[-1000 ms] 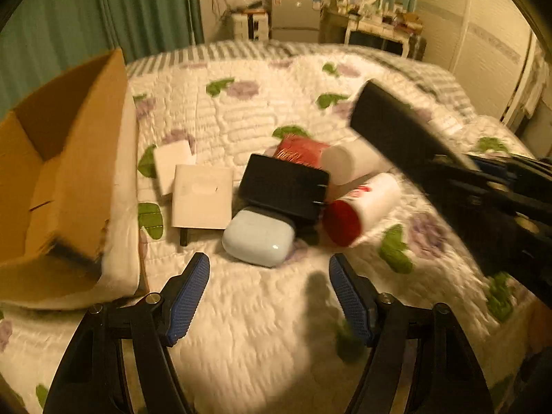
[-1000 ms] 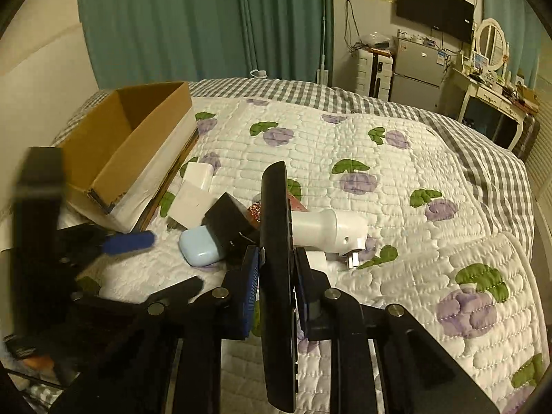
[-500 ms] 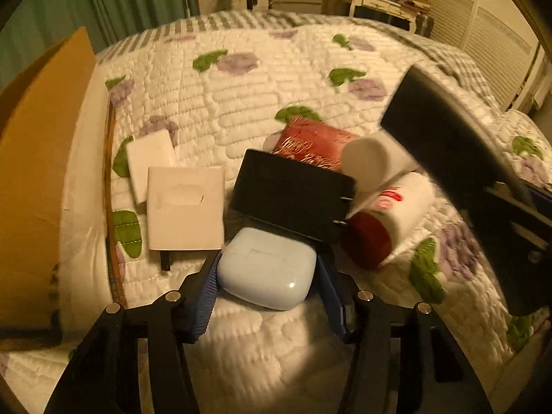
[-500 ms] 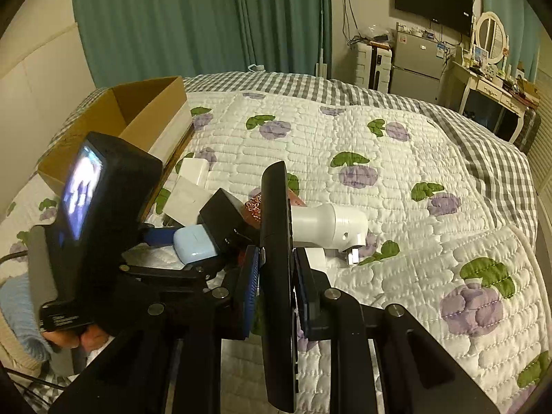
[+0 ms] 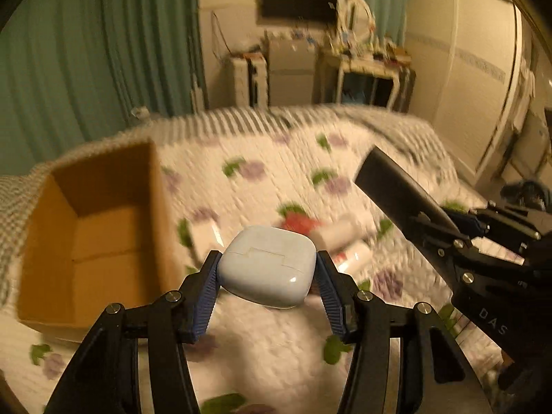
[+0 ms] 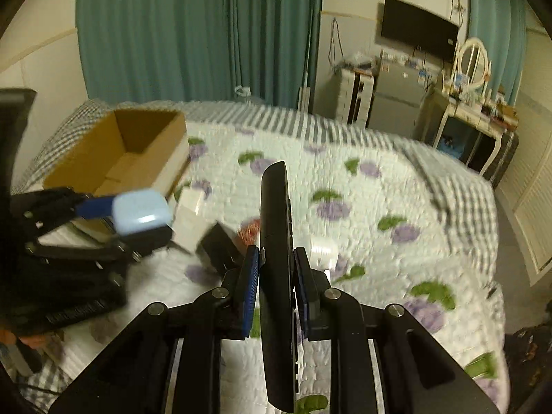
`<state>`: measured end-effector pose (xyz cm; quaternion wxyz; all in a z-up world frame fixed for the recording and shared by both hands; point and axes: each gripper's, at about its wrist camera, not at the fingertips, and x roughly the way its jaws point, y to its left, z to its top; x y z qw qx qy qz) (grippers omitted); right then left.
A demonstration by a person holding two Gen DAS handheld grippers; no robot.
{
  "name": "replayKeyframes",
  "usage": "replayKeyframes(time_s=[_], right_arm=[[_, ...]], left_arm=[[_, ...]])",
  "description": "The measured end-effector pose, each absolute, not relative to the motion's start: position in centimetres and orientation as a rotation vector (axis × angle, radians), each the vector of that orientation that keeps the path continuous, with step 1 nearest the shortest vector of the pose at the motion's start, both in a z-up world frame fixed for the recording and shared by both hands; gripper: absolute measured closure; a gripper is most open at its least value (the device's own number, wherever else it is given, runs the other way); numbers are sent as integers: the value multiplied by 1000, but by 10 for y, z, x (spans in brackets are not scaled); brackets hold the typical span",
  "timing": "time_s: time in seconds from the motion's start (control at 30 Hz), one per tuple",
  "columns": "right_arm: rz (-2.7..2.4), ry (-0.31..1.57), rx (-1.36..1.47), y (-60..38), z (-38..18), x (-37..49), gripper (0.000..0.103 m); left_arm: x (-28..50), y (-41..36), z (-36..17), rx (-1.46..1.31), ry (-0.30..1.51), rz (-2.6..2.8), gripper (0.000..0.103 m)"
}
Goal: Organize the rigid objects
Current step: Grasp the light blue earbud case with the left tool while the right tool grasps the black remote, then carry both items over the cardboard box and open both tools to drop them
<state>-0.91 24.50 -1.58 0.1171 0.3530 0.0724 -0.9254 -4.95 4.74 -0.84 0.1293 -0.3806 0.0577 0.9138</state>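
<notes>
The left hand-held gripper [image 5: 265, 276] is closed around a pale blue rounded plastic earbud case [image 5: 267, 265], its blue ribbed pads pressing the case's two sides. The case is lifted clear of the white quilted bedspread with green and purple fruit print [image 5: 276, 158], and sits in front of the open brown cardboard box [image 5: 93, 227] that stands on the bed to the left.

The right hand-held gripper [image 6: 276, 269] is clamped on a slim black remote control [image 6: 276, 241], held on edge between the two pads so that it juts out well past the fingertips. In the left wrist view this remote appears as a dark slab at the right, above the bed.

On the bedspread beyond the case lie blurred items: a red packet [image 5: 300, 222], a white cylindrical bottle [image 5: 341, 231] and a white bottle with a red end [image 5: 352, 255]. In the right wrist view a flat white box [image 6: 189, 217] and a black rectangular block [image 6: 220, 245] lie just beside the cardboard box, near the remote. Motion blur hides finer detail.
</notes>
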Motion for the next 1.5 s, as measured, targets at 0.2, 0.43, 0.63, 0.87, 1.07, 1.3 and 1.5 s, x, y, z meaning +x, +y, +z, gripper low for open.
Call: replayKeyframes(time_s=[0.2, 0.43, 0.63, 0.87, 1.07, 1.3, 1.5], right_arm=[[-2683, 263, 885, 194, 38, -19, 84], [-2583, 217, 841, 119, 51, -54, 84], [-2501, 152, 940, 64, 7, -98, 84], [-2442, 113, 1027, 41, -35, -131, 84], [-2429, 27, 1028, 51, -42, -141, 83], [-2539, -42, 960, 97, -10, -120, 30], [-2690, 79, 936, 159, 18, -84, 18]], left_arm=[[-55, -9, 47, -982, 109, 2787, 48], [-95, -78, 43, -1025, 154, 2876, 48], [-126, -108, -10, -1141, 197, 2858, 48], [-126, -125, -38, -1145, 191, 2856, 48], [-119, -123, -38, -1120, 202, 2853, 45], [-101, -123, -21, -1104, 186, 2954, 35], [-70, -101, 8, -1054, 106, 2965, 33]])
